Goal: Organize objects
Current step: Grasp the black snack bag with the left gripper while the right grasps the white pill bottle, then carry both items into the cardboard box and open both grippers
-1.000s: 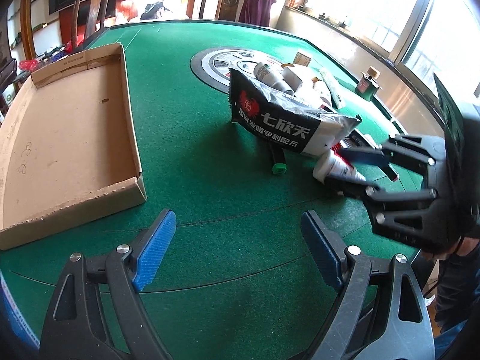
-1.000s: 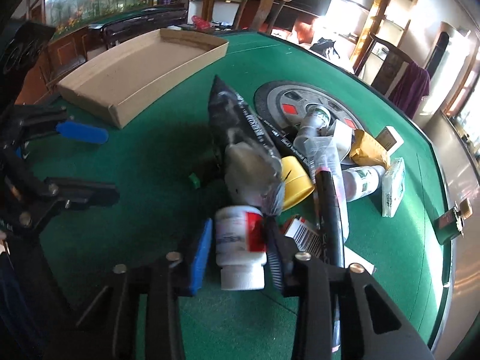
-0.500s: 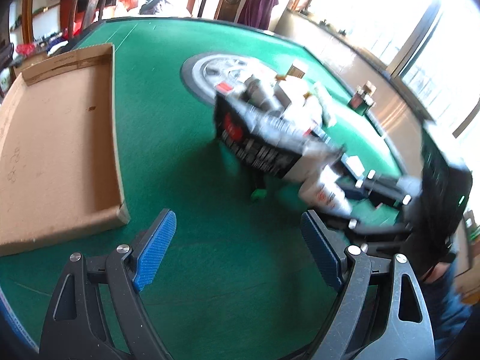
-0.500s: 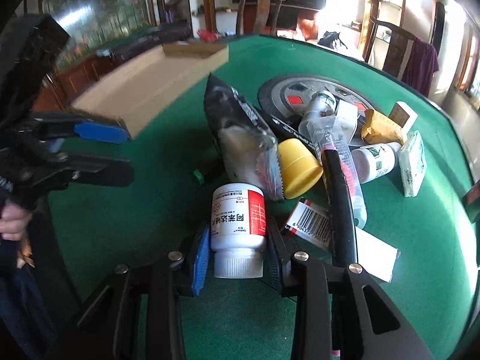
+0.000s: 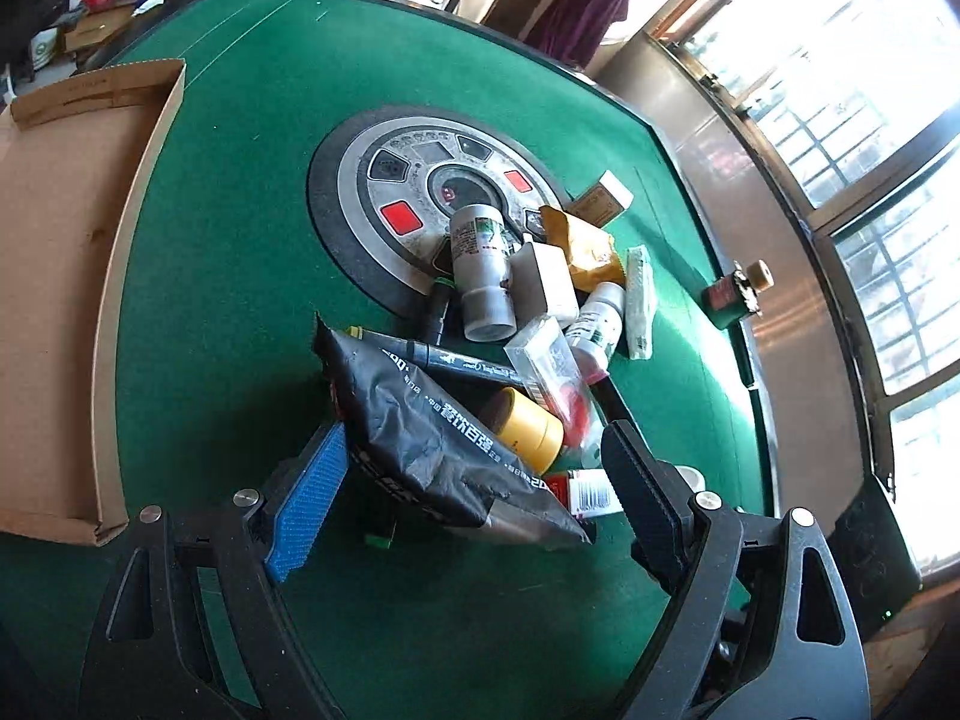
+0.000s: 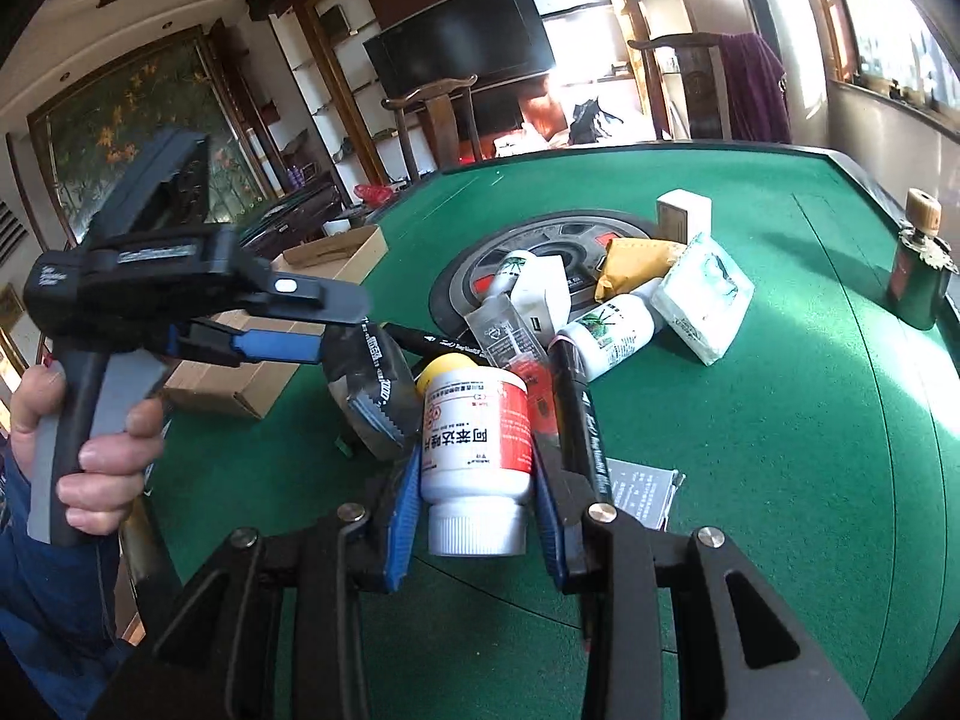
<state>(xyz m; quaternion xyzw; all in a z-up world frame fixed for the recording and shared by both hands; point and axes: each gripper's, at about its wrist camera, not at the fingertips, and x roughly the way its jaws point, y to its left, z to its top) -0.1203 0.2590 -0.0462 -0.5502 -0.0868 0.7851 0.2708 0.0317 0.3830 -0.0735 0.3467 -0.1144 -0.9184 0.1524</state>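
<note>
Right gripper (image 6: pixel 474 516) pinches a white pill bottle (image 6: pixel 474 450), unseen from the left gripper (image 5: pixel 474 492), spread around a black pouch (image 5: pixel 432 438)

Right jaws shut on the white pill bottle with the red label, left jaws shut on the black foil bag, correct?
Partly. The left gripper is open: in the left wrist view its jaws straddle the black foil bag without pressing it. The right gripper does clamp the white pill bottle with the red label.

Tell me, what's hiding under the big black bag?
Under the black bag a green-tipped thing pokes out at its near edge, and a yellow cap sits tucked against its side. The bag covers the rest, so anything else underneath is hidden.
</note>
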